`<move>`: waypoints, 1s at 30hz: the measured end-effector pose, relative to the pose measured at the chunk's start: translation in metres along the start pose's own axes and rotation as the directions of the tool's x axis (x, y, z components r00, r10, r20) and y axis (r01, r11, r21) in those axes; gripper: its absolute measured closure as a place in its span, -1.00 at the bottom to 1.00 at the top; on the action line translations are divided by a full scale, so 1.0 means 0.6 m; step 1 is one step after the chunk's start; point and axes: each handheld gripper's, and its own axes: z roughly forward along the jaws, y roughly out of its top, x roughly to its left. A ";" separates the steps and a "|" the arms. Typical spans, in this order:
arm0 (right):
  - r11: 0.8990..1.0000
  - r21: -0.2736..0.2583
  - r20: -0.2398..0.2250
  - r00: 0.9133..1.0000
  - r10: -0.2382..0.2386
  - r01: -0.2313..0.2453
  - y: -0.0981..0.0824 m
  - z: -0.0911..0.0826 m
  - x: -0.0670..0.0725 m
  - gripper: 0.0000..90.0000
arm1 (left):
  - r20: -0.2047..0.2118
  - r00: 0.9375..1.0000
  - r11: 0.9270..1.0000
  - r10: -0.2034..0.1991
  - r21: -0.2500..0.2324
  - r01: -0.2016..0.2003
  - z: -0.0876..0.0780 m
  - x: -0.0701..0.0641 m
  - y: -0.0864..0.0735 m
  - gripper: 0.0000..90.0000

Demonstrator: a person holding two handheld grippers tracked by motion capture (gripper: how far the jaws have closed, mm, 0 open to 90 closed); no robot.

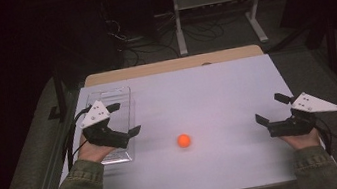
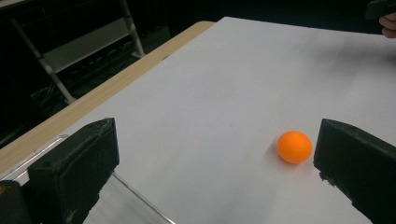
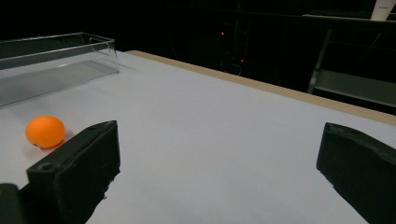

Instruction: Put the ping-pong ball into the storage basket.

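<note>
A small orange ball rests on the white table top, near the middle and toward the front. My left gripper hovers open over a clear plastic tray at the table's left side. In the left gripper view the ball lies just inside the right jaw, farther off on the table. My right gripper is open near the right edge, nothing between its jaws. In the right gripper view the ball sits beyond the left jaw, and the tray stands behind it.
A wooden strip borders the table's far edge. Beyond it on the dark floor are a metal stand and loose cables. Black frame posts flank the table.
</note>
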 end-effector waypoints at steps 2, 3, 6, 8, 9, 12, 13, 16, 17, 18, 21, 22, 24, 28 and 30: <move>1.000 0.001 0.000 1.000 -0.001 0.001 0.000 0.000 0.000 -1.00 | 0.006 1.000 1.000 0.011 0.019 -0.011 0.003 0.001 0.003 -1.00; 1.000 0.002 -0.001 1.000 -0.001 0.001 0.000 0.000 0.000 -1.00 | 0.010 1.000 1.000 0.015 0.025 -0.015 0.005 0.001 0.004 -1.00; 1.000 0.004 -0.003 1.000 -0.002 0.002 0.000 0.001 0.001 -1.00 | 0.019 1.000 0.999 0.020 0.029 -0.021 0.010 0.000 0.009 -1.00; 1.000 0.004 -0.002 1.000 -0.002 0.002 0.000 0.001 0.001 -1.00 | 0.027 0.999 0.999 0.023 0.032 -0.024 0.014 -0.001 0.012 -1.00; 1.000 0.004 -0.002 1.000 -0.002 0.002 0.000 0.001 0.001 -1.00 | 0.030 0.999 0.999 0.028 0.037 -0.029 0.016 -0.001 0.013 -1.00; 1.000 0.005 -0.002 1.000 -0.003 0.003 0.000 0.001 0.001 -1.00 | 0.042 0.999 0.998 0.034 0.045 -0.036 0.023 -0.003 0.018 -1.00; 1.000 0.007 -0.003 1.000 -0.004 0.004 0.000 0.001 0.001 -1.00 | 0.052 0.998 0.998 0.036 0.048 -0.038 0.028 -0.004 0.022 -1.00; 1.000 0.007 -0.005 1.000 -0.003 0.003 0.000 0.002 0.002 -1.00 | 0.066 0.997 0.998 0.041 0.051 -0.044 0.033 -0.006 0.026 -1.00; 1.000 0.008 -0.006 1.000 -0.003 0.003 0.000 0.002 0.002 -1.00 | 0.069 0.997 0.998 0.043 0.052 -0.047 0.037 -0.007 0.028 -1.00; 1.000 0.007 -0.006 1.000 -0.004 0.004 0.000 0.002 0.001 -1.00 | 0.073 0.996 0.997 0.044 0.055 -0.048 0.040 -0.008 0.030 -1.00; 1.000 0.007 -0.006 1.000 -0.004 0.004 0.000 0.002 0.001 -1.00 | 0.079 0.995 0.996 0.056 0.065 -0.061 0.049 -0.010 0.035 -1.00; 1.000 0.008 -0.006 1.000 -0.004 0.004 0.000 0.002 0.001 -1.00 | 0.086 0.995 0.996 0.057 0.070 -0.064 0.055 -0.012 0.037 -1.00; 1.000 0.008 -0.007 1.000 -0.004 0.004 0.000 0.002 0.001 -1.00 | 0.093 0.994 0.995 0.061 0.075 -0.068 0.060 -0.013 0.039 -1.00; 1.000 0.009 -0.009 1.000 -0.005 0.005 0.000 0.002 0.001 -1.00 | 0.112 0.991 0.993 0.070 0.092 -0.080 0.068 -0.016 0.043 -1.00; 1.000 0.011 -0.009 1.000 -0.007 0.007 -0.001 0.002 0.002 -1.00 | 0.121 0.990 0.991 0.077 0.097 -0.089 0.073 -0.018 0.046 -1.00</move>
